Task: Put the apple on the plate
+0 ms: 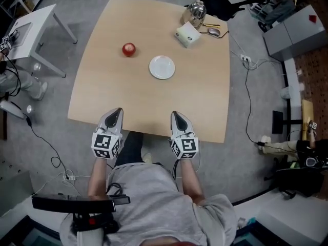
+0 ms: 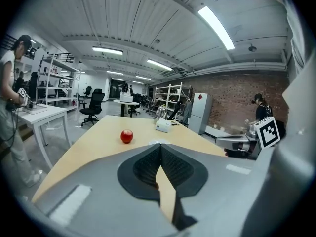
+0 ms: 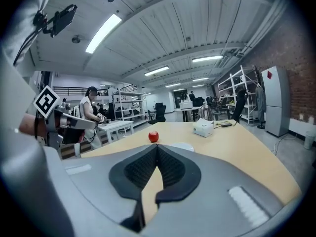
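A red apple (image 1: 128,49) lies on the wooden table (image 1: 102,86), left of a small white plate (image 1: 162,67). The apple also shows in the left gripper view (image 2: 127,136) and in the right gripper view (image 3: 153,136), where the plate (image 3: 178,145) peeks just over the jaws. My left gripper (image 1: 118,110) hovers over the table's near edge, shut and empty. My right gripper (image 1: 174,114) sits beside it over the same edge, its tips together with nothing between them. Both point toward the apple and plate, well short of them.
At the table's far right corner stand a white box (image 1: 188,34), a metal kettle (image 1: 195,11) and a mouse (image 1: 213,32). A white desk (image 1: 31,24) stands to the left. Cables run across the floor on the right (image 1: 248,101).
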Available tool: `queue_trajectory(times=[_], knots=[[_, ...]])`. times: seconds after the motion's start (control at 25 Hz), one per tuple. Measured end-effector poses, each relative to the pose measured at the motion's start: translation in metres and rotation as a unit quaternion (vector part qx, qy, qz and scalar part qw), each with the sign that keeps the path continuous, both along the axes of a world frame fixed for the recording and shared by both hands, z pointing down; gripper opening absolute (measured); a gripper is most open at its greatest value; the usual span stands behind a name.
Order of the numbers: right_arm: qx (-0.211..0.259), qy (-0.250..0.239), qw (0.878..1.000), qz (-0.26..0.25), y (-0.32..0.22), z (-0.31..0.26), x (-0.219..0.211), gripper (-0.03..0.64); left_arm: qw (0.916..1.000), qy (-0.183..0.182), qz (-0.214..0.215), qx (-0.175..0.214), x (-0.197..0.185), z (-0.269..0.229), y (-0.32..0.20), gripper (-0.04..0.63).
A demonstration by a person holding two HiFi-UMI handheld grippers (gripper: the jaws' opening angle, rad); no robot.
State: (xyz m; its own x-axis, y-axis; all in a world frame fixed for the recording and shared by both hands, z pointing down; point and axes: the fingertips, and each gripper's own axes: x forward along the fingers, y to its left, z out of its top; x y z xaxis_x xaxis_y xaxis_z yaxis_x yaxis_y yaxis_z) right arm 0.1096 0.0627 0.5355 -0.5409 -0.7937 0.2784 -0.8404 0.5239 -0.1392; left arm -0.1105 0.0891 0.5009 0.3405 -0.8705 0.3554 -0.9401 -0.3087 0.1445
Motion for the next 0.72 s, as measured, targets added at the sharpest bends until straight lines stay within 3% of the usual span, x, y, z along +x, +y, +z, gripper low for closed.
queue_trajectory(times=[0.72], knots=[[-0.036, 0.003, 0.999, -0.007, -0.101, 0.03, -0.041, 0.006, 0.999, 0.007, -0.009, -0.043, -0.039, 0.041, -0.105, 0.02]])
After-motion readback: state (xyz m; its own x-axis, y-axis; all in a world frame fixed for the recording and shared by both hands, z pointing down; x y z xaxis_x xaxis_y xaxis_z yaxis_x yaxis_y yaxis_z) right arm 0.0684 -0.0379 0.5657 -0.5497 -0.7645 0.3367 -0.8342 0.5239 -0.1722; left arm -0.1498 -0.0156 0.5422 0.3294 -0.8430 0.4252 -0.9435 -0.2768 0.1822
